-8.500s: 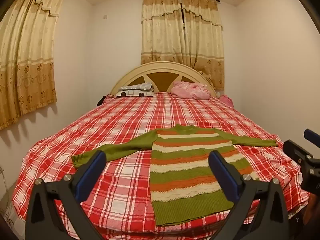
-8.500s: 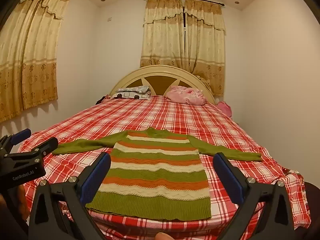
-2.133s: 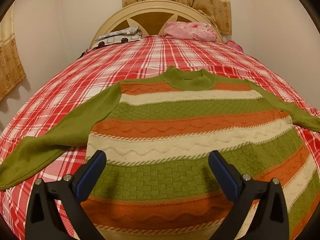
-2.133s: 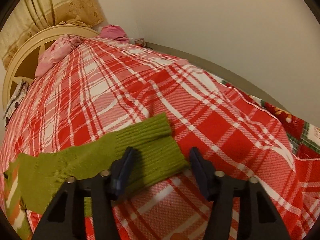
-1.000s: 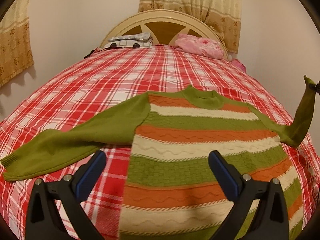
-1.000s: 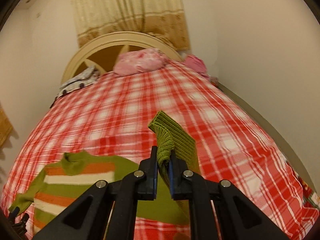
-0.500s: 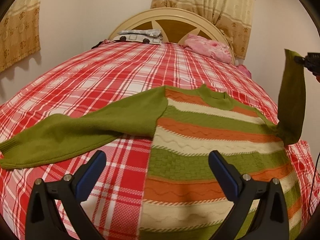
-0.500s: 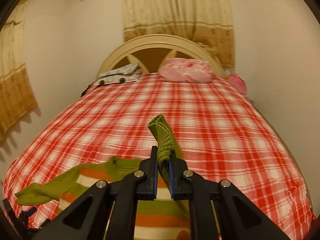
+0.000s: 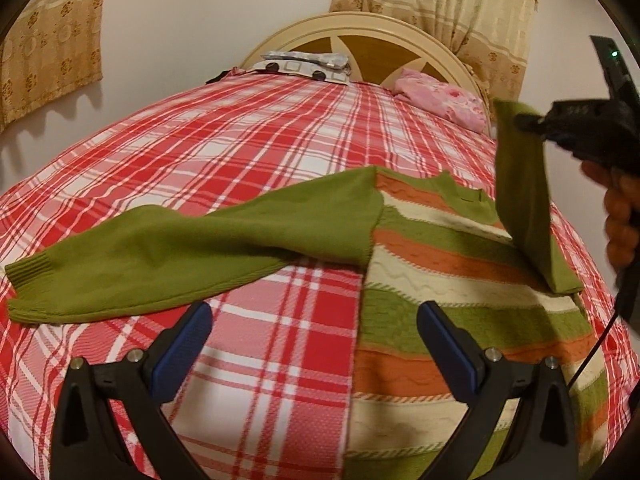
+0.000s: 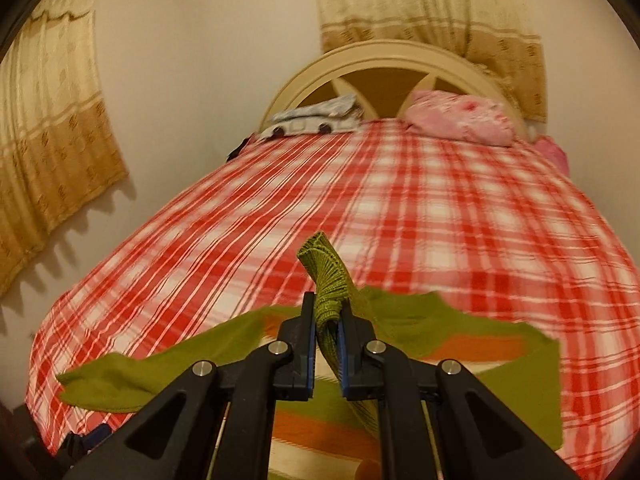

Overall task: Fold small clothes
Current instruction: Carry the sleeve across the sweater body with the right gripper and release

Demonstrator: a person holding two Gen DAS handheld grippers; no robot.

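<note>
A: Where does the sweater (image 9: pixel 460 280) lie?

B: Flat on the bed (image 9: pixel 260 140), neck toward the headboard (image 9: pixel 360 36), hem toward us. Only its right sleeve (image 9: pixel 520 200) is off the cover, lifted by the cuff.

A: Who has that cuff?

B: The right tongs (image 10: pixel 327 336). Their blue pads are clamped on the ribbed cuff (image 10: pixel 326 276), which sticks up between them. In the left wrist view that sleeve hangs nearly upright from the grip and drops to the shoulder at the right edge of the striped body.

A: And the left tongs (image 9: pixel 314 340)?

B: Spread wide, holding nothing, above the plaid cover near the hem, astride the body's left edge.

A: So what does the next move turn on?

B: The body lies left of the raised cuff, and the sleeve's long axis runs from the shoulder up to the grip. I judge the cuff should travel leftward across the stripes, so the sleeve lands over the chest.

A: The other sleeve?

B: The left sleeve (image 9: pixel 180 248) lies stretched out leftward, away from the body, its cuff far to the left. The left tongs are plainly the nearer pair for it.
</note>
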